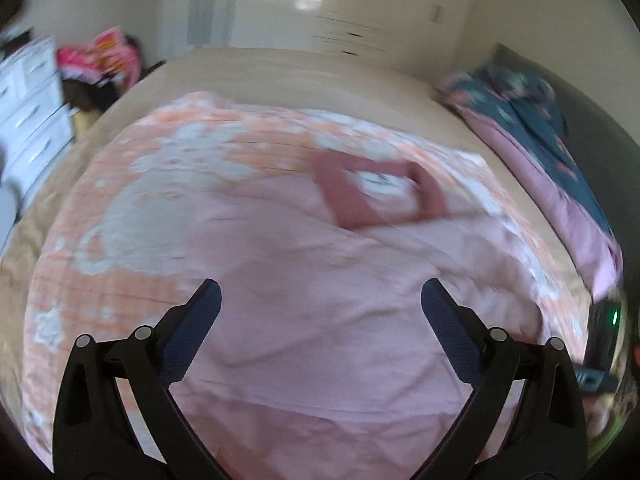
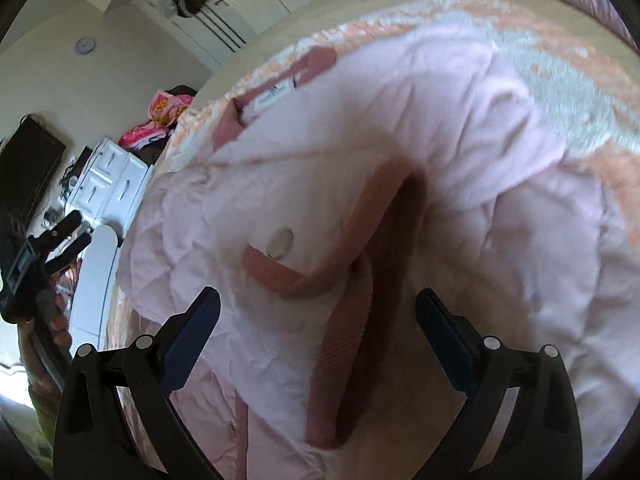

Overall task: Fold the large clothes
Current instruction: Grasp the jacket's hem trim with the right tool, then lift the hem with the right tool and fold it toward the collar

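Note:
A large pale pink garment (image 1: pixel 320 320) lies spread on an orange and white patterned blanket (image 1: pixel 120 220) on the bed. Its dark pink ribbed collar (image 1: pixel 372 192), with a white label, lies toward the far side. My left gripper (image 1: pixel 320 292) hovers open above the garment's plain body, nothing between its fingers. In the right wrist view, the garment (image 2: pixel 460 120) shows a ribbed cuff opening (image 2: pixel 360 280) and a round button (image 2: pixel 281 243). My right gripper (image 2: pixel 318 300) stands open over the cuff, pads apart from the cloth. The left gripper (image 2: pixel 60 240) shows at the left edge, held by a hand.
A white chest of drawers (image 1: pixel 28 112) stands left of the bed, a pile of pink clothes (image 1: pixel 104 56) beside it. Folded pink and dark blue bedding (image 1: pixel 540 128) lies along the bed's right side. White wardrobes (image 1: pixel 360 8) line the far wall.

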`<act>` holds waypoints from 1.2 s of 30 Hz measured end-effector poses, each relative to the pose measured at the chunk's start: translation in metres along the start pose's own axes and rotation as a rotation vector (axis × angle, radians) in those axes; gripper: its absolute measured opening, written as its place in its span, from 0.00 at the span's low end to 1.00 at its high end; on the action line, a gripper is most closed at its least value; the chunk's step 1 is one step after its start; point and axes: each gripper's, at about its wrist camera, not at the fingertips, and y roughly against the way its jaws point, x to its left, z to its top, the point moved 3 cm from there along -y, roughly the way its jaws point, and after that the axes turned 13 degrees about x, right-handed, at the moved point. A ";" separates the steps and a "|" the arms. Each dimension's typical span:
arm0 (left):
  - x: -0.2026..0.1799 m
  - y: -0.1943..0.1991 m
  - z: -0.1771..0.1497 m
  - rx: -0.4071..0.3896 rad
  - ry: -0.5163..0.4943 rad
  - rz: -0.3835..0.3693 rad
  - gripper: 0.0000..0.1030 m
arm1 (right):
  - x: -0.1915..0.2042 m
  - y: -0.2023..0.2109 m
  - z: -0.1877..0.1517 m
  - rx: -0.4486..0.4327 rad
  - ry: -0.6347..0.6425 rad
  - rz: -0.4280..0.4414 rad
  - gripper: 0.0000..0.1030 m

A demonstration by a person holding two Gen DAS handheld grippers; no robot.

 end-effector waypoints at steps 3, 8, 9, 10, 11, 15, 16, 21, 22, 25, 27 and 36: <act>0.030 0.008 0.004 -0.017 0.089 -0.022 0.91 | 0.000 -0.003 -0.002 -0.024 0.005 -0.007 0.74; 0.062 0.020 0.007 -0.055 0.185 -0.035 0.91 | 0.005 -0.005 -0.005 -0.019 0.041 0.069 0.27; 0.067 0.021 0.007 -0.060 0.196 -0.038 0.91 | 0.009 -0.003 -0.006 -0.024 0.064 0.068 0.20; 0.071 0.021 0.008 -0.063 0.201 -0.036 0.91 | 0.015 0.000 -0.006 -0.036 0.098 0.052 0.19; 0.073 0.022 0.008 -0.065 0.200 -0.030 0.91 | 0.019 0.006 -0.004 -0.054 0.132 0.031 0.17; 0.076 0.028 0.010 -0.089 0.199 -0.023 0.91 | 0.057 0.044 0.010 -0.166 0.298 -0.031 0.15; 0.076 0.027 0.011 -0.090 0.200 -0.032 0.91 | 0.070 0.061 0.017 -0.210 0.351 -0.050 0.14; 0.066 0.014 0.012 -0.067 0.184 -0.043 0.91 | 0.109 0.108 0.056 -0.320 0.472 -0.117 0.14; 0.062 0.009 0.012 -0.060 0.178 -0.046 0.91 | 0.113 0.110 0.065 -0.325 0.486 -0.143 0.14; 0.051 -0.004 0.011 -0.035 0.156 -0.051 0.91 | 0.111 0.102 0.081 -0.304 0.493 -0.193 0.14; 0.043 -0.014 0.010 -0.019 0.133 -0.049 0.91 | 0.103 0.092 0.088 -0.285 0.477 -0.221 0.14; 0.018 -0.042 0.003 0.047 0.072 -0.046 0.91 | 0.058 0.050 0.098 -0.211 0.343 -0.221 0.14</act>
